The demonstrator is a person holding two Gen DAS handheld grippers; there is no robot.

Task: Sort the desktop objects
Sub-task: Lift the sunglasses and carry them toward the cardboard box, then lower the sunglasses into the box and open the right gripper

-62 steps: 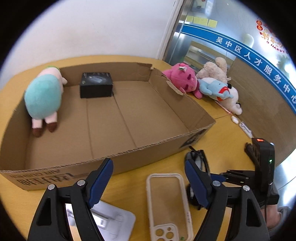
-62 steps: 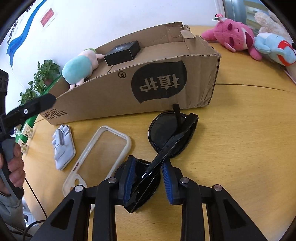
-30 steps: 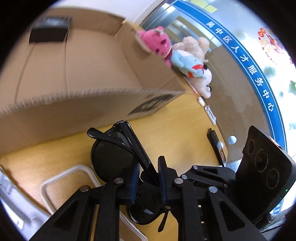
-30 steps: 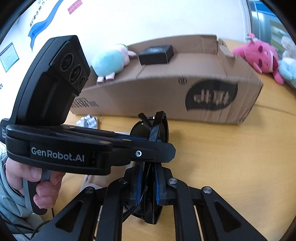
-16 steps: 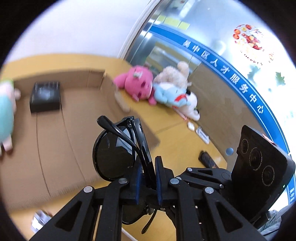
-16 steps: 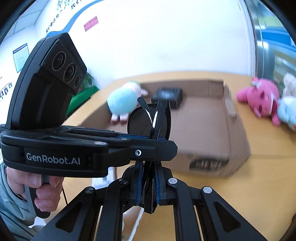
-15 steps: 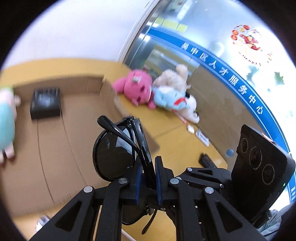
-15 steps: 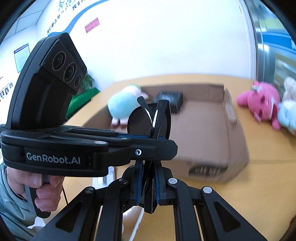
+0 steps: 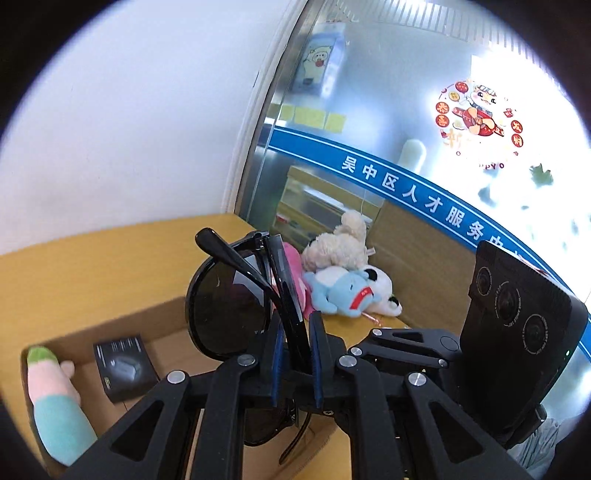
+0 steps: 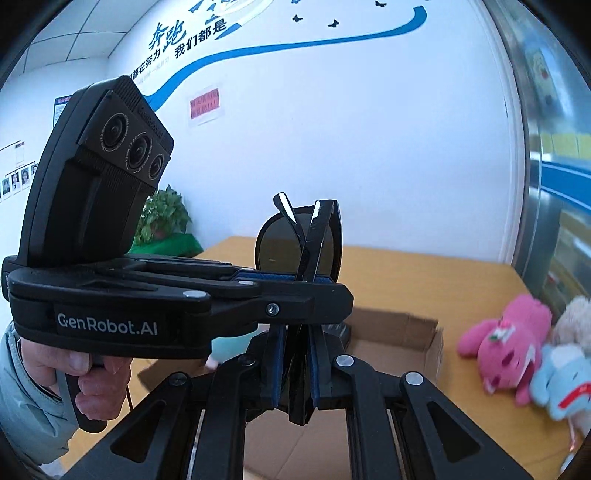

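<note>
I held both tools raised, my left tool [image 9: 294, 354] and right tool [image 10: 294, 360] clamped tight, crossing at the tips.

Pretty clearly an office or public service centre, not anyone's home. Landmark is the wooden table [image 10: 461, 280]: behind it there's a white wall [image 10: 369, 122] with a blue swoosh graphic [image 10: 295, 44] and a painted Chinese slogan [image 10: 184, 33], plus a red notice [image 10: 205, 105] taped up. Off to the table's left, a row of staff photos [image 10: 16, 179] and a potted plant [image 10: 162, 218]. To its right, a frosted glass partition [image 9: 388, 110] with a blue band of Chinese characters [image 9: 406, 192], sticky notes [image 9: 312, 117] and a festive sticker [image 9: 476, 118].
</note>
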